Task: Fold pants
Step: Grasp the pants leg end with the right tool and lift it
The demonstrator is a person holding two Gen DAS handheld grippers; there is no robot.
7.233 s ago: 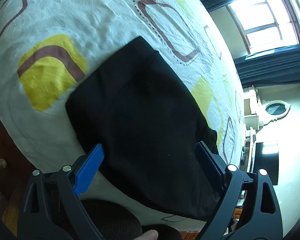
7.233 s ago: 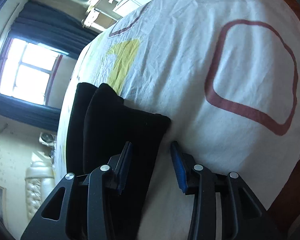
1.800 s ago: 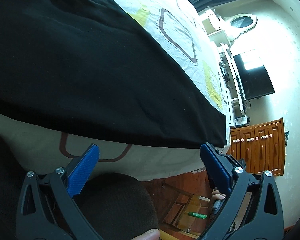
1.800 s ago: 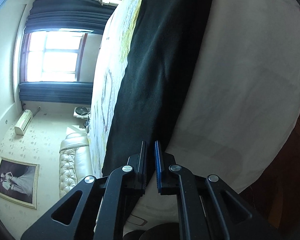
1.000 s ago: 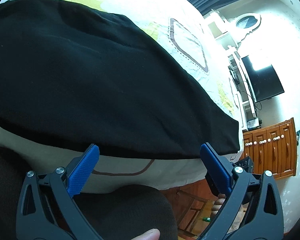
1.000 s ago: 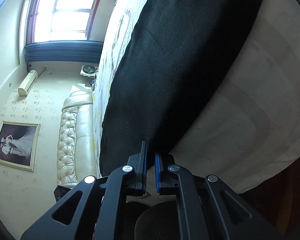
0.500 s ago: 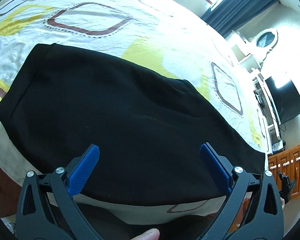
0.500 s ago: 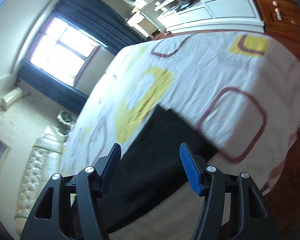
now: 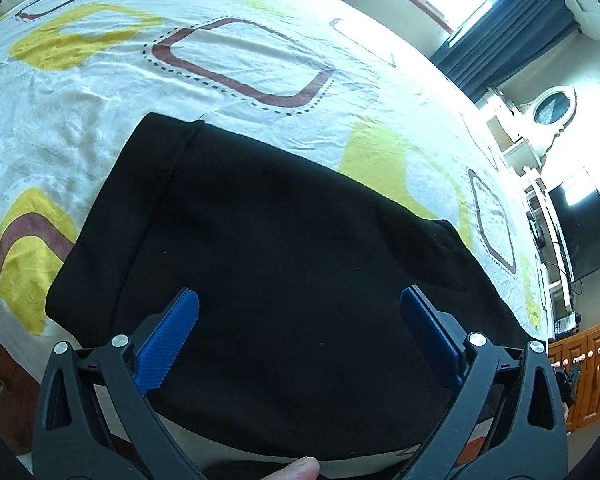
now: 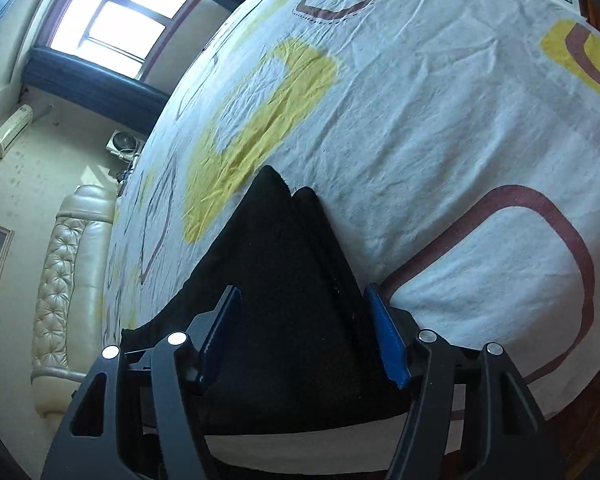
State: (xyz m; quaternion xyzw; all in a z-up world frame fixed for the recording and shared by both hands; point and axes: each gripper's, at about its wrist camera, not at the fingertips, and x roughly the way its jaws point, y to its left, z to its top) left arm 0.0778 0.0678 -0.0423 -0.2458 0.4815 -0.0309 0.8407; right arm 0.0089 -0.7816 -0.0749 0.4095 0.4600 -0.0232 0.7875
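Both of my tongs hang spread wide and empty over the black pants (image 9: 284,248), which lie folded flat on the bed (image 9: 240,60) near its edge: my left tongs (image 9: 300,324) above the broad middle, my right tongs (image 10: 302,336) over the end where two layered corners peak. I judge the risk is a fresh pinch catching only the top layer, or dragging the pile off the edge, since the patterned sheet is crinkled; beyond it I see a curtained window (image 10: 112,20), a padded headboard (image 10: 68,276), a dark screen (image 9: 580,228) and wooden cupboards (image 9: 592,368)
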